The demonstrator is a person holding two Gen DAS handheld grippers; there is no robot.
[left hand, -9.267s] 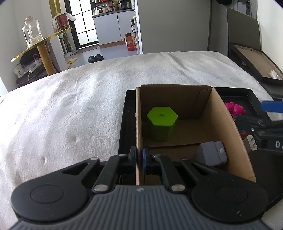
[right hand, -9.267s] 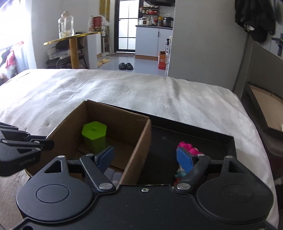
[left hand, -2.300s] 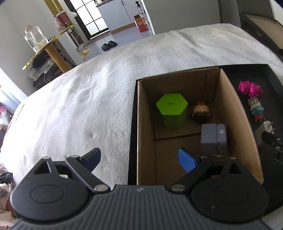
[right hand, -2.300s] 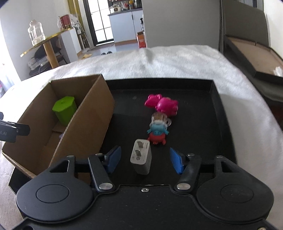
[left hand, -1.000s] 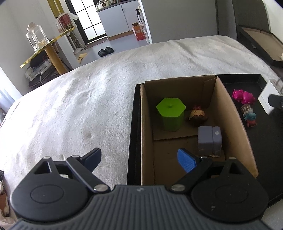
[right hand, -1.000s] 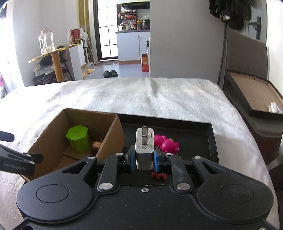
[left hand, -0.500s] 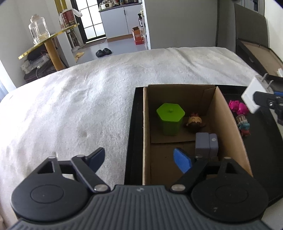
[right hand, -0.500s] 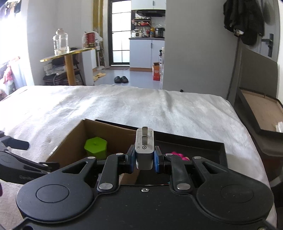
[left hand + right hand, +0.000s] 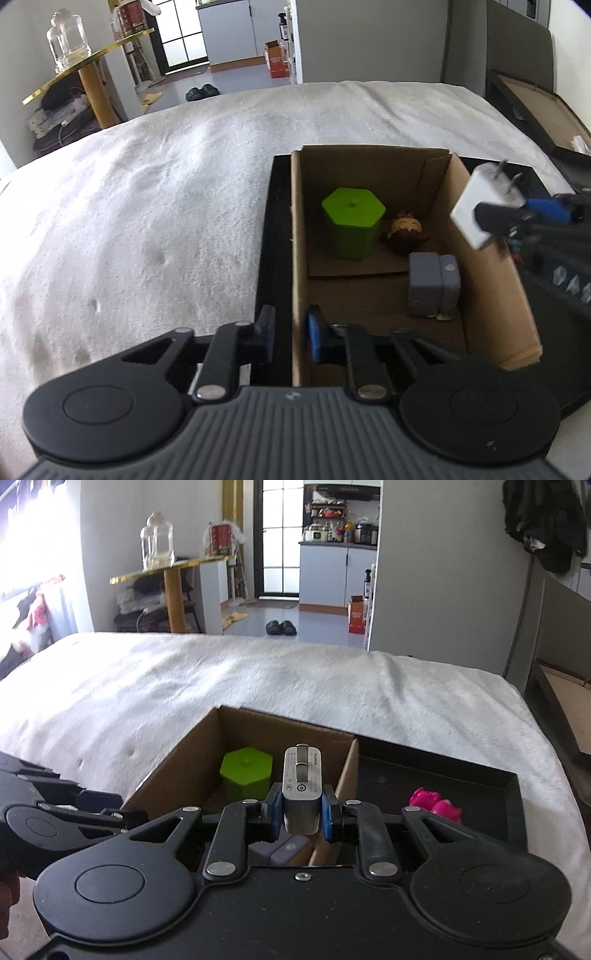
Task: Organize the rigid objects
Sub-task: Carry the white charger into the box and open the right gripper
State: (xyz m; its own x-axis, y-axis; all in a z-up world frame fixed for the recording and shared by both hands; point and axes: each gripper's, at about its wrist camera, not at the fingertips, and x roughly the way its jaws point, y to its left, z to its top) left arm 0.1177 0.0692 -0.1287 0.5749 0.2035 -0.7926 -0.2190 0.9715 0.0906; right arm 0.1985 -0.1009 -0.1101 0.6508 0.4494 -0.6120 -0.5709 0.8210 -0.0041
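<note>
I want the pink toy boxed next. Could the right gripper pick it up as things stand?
Probably not yet: the right gripper is shut on the white charger, above the cardboard box. The pink toy lies unobstructed in the black tray.

Cardboard box (image 9: 491, 266): open-topped, brown, standing in the left part of a black tray (image 9: 461, 775) on a white-covered bed. Its left wall stands between the pads of the left gripper (image 9: 290, 332), which have just been closing on it.

Contents of the box:
- Green hexagonal container (image 9: 352, 221), upright, lid on, near the far wall.
- Small brown-haired figurine (image 9: 405, 230), just right of the container.
- Grey two-part block (image 9: 434, 282), upright, against the right wall.

White wall charger (image 9: 302, 790): rectangular, prongs folded flat, clamped between the pads of the right gripper (image 9: 302, 814), held in the air above the box's right wall.

Pink toy (image 9: 436, 805): lying on the tray floor, right of the box.
</note>
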